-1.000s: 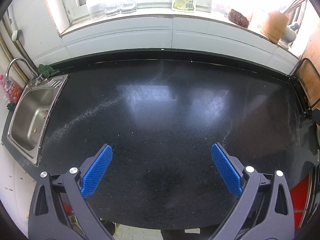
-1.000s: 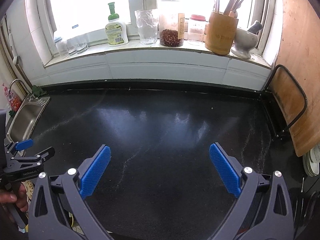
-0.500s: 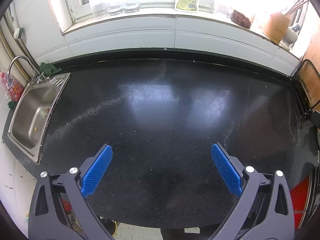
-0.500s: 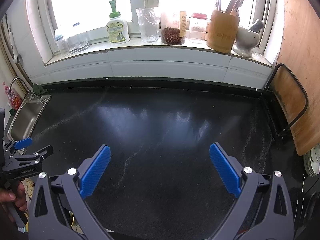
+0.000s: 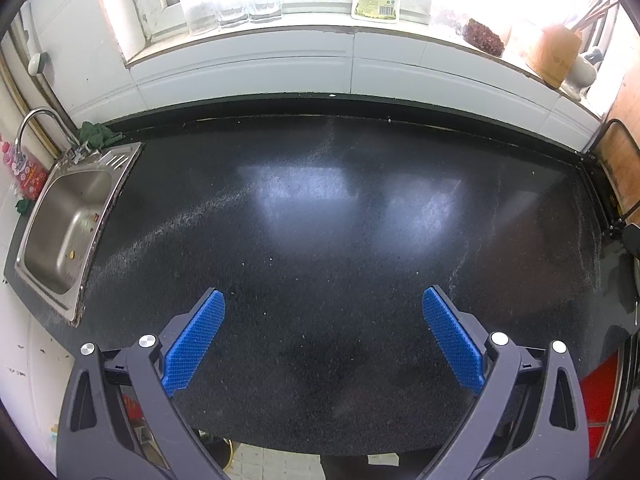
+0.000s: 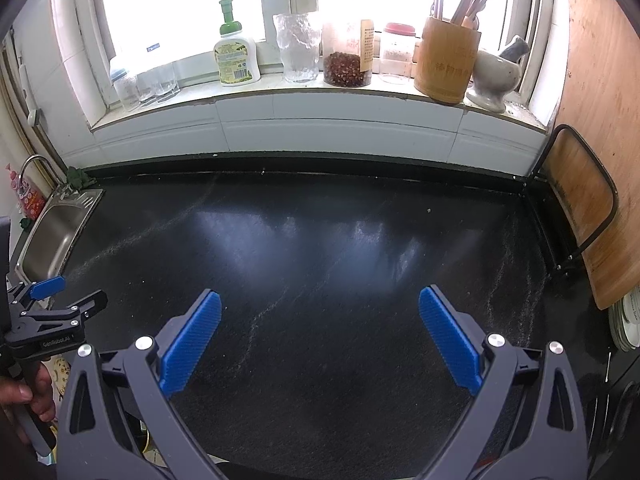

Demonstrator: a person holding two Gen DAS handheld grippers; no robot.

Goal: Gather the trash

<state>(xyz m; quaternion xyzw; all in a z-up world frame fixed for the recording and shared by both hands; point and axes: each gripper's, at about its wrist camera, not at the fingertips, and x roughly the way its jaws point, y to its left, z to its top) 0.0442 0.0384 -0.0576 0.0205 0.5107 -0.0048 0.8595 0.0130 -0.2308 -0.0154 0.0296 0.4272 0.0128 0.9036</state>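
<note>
A black speckled countertop (image 5: 320, 220) fills both views, and I see no piece of trash on it beyond tiny crumbs and pale streaks. My left gripper (image 5: 323, 304) hangs open above its near edge, nothing between its blue pads. My right gripper (image 6: 320, 308) is open too, over the counter's middle front, also empty. In the right wrist view the left gripper (image 6: 64, 296) shows at the far left edge, held by a hand (image 6: 24, 396).
A steel sink (image 5: 68, 224) with a tap sits at the counter's left end. The windowsill holds a soap bottle (image 6: 236, 52), glass jars (image 6: 346, 52), a bamboo utensil holder (image 6: 446, 60) and a mortar (image 6: 494, 76). A wooden board (image 6: 596, 128) and a black wire rack (image 6: 576, 216) stand at the right.
Both cameras have drifted slightly back and up, so the sink and sill show a little more. Both grippers stay open and empty.
</note>
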